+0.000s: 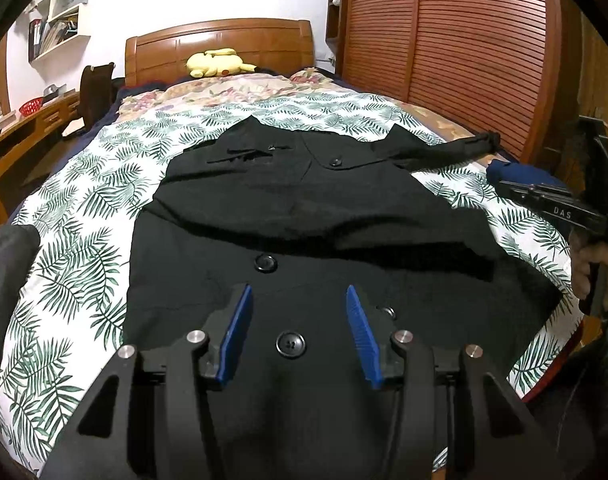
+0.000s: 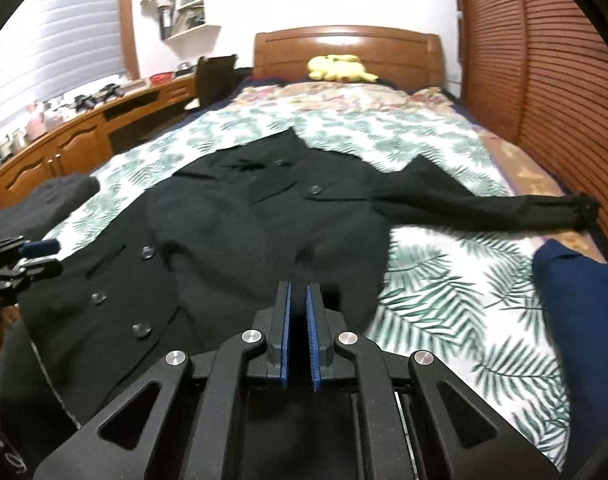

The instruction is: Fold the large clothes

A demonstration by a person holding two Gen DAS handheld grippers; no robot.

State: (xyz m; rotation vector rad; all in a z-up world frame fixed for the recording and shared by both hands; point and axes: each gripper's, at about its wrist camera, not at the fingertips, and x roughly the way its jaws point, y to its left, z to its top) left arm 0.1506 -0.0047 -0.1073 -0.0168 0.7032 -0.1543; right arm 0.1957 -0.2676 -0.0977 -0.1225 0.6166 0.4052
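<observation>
Black coat [image 1: 304, 208] fills bed [image 1: 75, 248] (sleeve [image 2: 484, 210] reaching wardrobe-side edge).

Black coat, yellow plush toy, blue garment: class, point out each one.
Black coat [image 1: 304, 216]: left wrist view, chest.
Yellow plush toy [image 1: 215, 62]: left wrist view, body.
Blue garment [image 2: 580, 300]: right wrist view, top fold.

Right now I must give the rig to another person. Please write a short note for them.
Left gripper: open, above the black coat near its buttons, holding nothing.
Right gripper: shut; whether it pinches the coat's fabric cannot be told.
Coat: on the leaf-print bedspread, one sleeve folded across the front, the other sleeve stretched out sideways.
Left: fold that sleeve in, then fold the body.
</observation>
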